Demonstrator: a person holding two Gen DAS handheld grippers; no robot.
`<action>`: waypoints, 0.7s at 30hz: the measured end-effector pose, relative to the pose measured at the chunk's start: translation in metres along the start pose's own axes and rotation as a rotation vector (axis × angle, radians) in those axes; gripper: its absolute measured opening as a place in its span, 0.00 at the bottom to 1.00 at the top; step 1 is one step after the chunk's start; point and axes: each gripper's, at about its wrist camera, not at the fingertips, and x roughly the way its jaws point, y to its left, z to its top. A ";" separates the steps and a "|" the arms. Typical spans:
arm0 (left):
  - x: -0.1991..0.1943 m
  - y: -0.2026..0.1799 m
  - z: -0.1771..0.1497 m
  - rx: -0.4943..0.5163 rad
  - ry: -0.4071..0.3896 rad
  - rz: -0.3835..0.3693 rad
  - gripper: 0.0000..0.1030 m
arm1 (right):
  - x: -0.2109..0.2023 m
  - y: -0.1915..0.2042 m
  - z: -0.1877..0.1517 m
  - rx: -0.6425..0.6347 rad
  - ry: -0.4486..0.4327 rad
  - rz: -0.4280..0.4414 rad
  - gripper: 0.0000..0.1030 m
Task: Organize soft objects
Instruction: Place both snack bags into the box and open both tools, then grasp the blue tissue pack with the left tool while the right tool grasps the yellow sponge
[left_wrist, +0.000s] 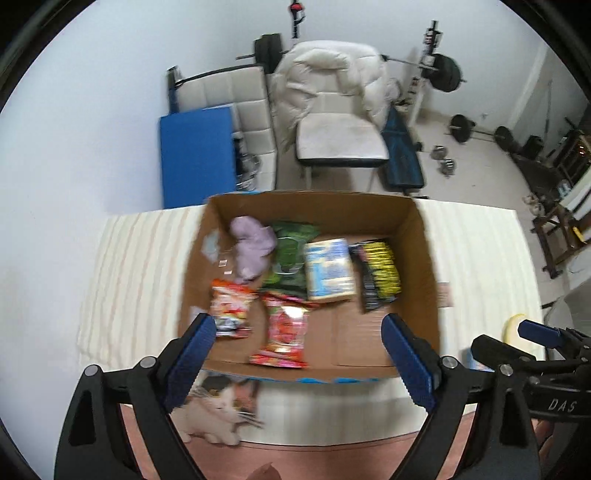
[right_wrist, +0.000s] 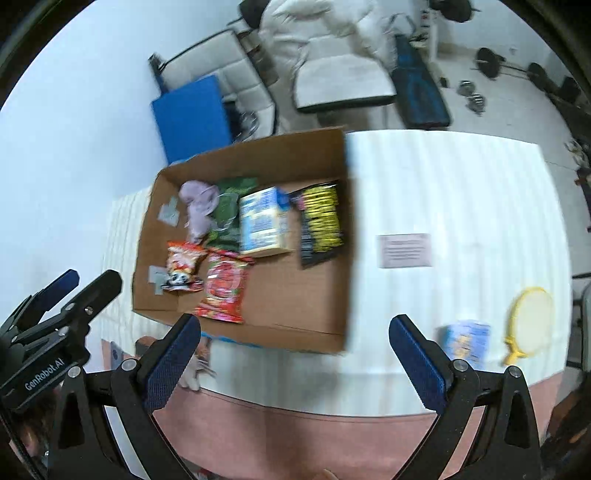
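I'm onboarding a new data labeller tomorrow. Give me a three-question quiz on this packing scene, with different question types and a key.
1. True or false: the left claw is shut on a snack bag.
2. Which lies outside the cardboard box on the striped tablecloth? A) lilac soft toy B) yellow hand mirror C) green packet
3. Fill in: the red snack bag lies nearest the box's ____ wall, the one closest to the claws.

Key: 1 false, both claws, including the right claw, are open and empty. 2 B. 3 near.
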 end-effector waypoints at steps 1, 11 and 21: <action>-0.001 -0.012 -0.001 0.009 0.000 -0.012 0.89 | -0.009 -0.012 -0.002 0.012 -0.009 -0.010 1.00; 0.032 -0.157 -0.022 0.111 0.130 -0.141 0.89 | -0.051 -0.174 -0.039 0.206 -0.034 -0.167 1.00; 0.126 -0.273 -0.057 0.152 0.428 -0.279 0.89 | -0.027 -0.310 -0.064 0.320 0.055 -0.275 1.00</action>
